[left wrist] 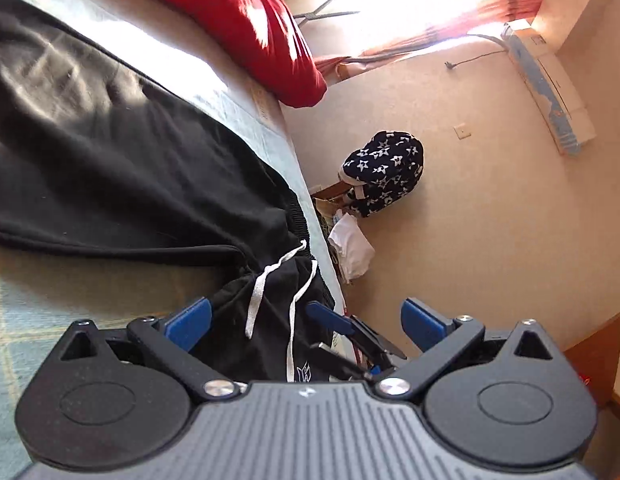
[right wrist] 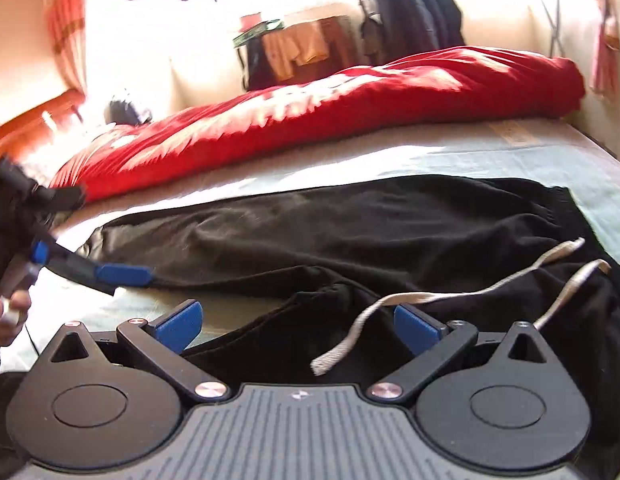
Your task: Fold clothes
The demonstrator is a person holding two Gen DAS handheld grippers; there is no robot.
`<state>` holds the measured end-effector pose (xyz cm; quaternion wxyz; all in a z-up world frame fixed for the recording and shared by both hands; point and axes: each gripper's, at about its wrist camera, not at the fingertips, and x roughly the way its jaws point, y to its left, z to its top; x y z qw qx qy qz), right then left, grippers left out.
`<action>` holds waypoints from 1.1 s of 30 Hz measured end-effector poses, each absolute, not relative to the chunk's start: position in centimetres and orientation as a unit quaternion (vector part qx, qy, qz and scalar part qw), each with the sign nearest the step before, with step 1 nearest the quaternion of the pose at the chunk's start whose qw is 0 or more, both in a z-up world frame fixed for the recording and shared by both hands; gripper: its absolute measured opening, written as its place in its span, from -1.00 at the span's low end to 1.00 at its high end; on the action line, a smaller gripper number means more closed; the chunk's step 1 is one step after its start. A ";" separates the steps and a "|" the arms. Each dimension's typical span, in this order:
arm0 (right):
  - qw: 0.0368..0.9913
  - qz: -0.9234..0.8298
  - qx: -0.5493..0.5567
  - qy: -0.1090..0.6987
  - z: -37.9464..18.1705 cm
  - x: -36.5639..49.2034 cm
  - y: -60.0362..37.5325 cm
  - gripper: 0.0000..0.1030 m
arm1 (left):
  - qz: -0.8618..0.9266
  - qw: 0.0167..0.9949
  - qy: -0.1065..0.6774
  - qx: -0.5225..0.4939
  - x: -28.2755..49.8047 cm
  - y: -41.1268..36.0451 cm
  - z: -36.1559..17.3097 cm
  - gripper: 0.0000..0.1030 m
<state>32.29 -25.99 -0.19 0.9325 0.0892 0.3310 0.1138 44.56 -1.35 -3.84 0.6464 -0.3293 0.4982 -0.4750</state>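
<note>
Black sweatpants (left wrist: 109,168) with white drawstrings (left wrist: 257,300) lie spread on the bed, also in the right wrist view (right wrist: 350,232). My left gripper (left wrist: 305,320) is open, its blue pads on either side of the waistband end at the bed's edge. The right gripper's blue finger (left wrist: 330,316) shows just beyond, near the waistband. My right gripper (right wrist: 297,326) is open over the near black fabric and a drawstring (right wrist: 410,300). The left gripper (right wrist: 121,274) shows at the left of the right wrist view, by the trouser leg end; its jaw state is unclear there.
A red duvet (right wrist: 310,120) lies along the far side of the bed (right wrist: 510,152). Beside the bed are a star-patterned bundle (left wrist: 386,172), white cloth (left wrist: 350,248), and a wooden piece (left wrist: 594,352). Clothes hang on a rack (right wrist: 410,20) behind.
</note>
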 end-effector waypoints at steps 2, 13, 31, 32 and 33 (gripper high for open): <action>0.919 0.139 0.075 0.361 -1.2 33.9 -24.1 1.00 | -0.468 0.642 0.514 -0.325 45.6 -3.6 -4.5 0.95; 0.912 0.146 0.116 0.366 -3.8 35.2 -23.0 1.00 | -0.494 0.653 0.516 -0.252 51.1 -11.7 -4.8 0.95; 0.908 0.160 0.135 0.362 -5.5 34.8 -22.3 1.00 | -0.538 0.594 0.539 -0.258 45.7 -8.5 -5.6 0.96; 0.910 0.158 0.131 0.361 -5.5 34.7 -22.1 1.00 | -0.526 0.597 0.548 -0.258 45.9 -8.7 -6.4 0.96; 0.911 0.156 0.128 0.361 -5.5 34.7 -22.0 1.00 | -0.518 0.598 0.554 -0.259 46.3 -9.0 -7.3 0.95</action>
